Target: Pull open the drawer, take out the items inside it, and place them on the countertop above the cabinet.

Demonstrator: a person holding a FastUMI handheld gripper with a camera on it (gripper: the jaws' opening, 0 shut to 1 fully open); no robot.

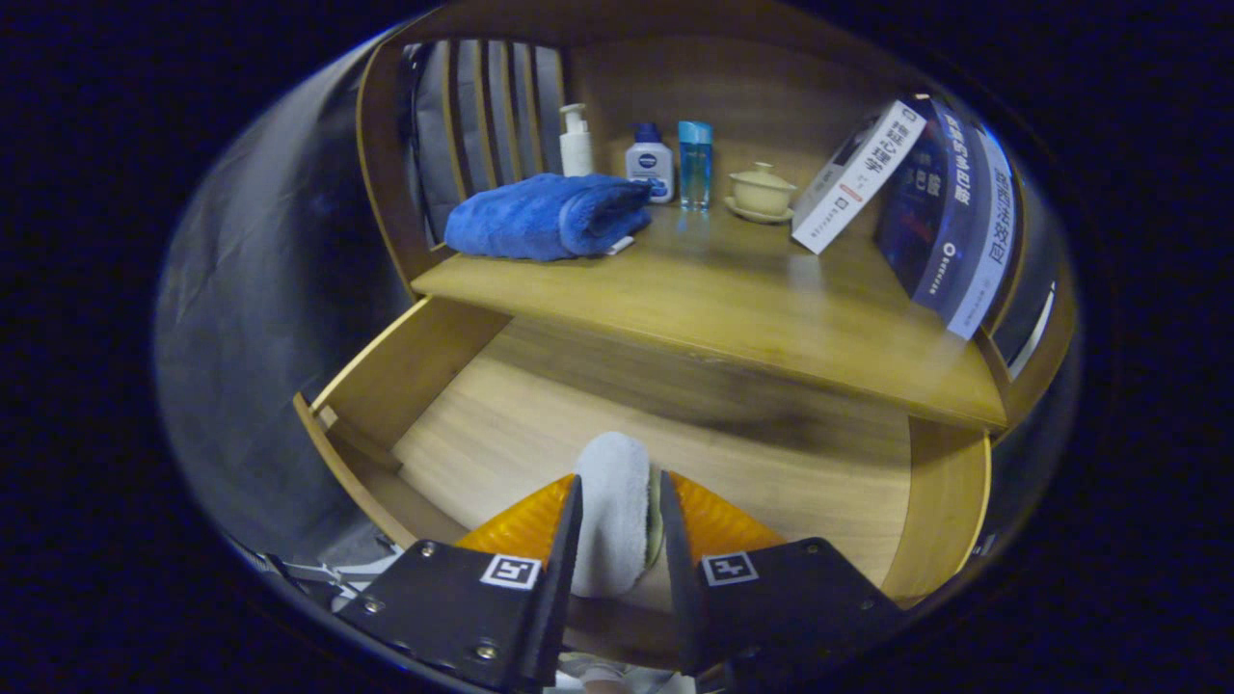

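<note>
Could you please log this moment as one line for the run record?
drawer: wooden drawer open | gripper: fingers shut on white fluffy pad above drawer | countertop: folded blue towel, bottles, books

Between my gripper's (617, 520) fingers, both pressed on it, I see a white fluffy pad (611, 511). Below and around it, the drawer (540, 414) is light honey-coloured wood with a straight grain. Beyond the fingers, the countertop (733, 299) shows the same warm wood tone. On it, far ahead to the left, lies a deep blue towel (545, 217). Behind that stand a white pump bottle (576, 143), a white bottle with a blue cap (650, 159), and a clear turquoise bottle (694, 162). A cream lidded cup (762, 191) sits right of them, then a white box (856, 178) and a dark navy box (950, 217) with white lettering.
</note>
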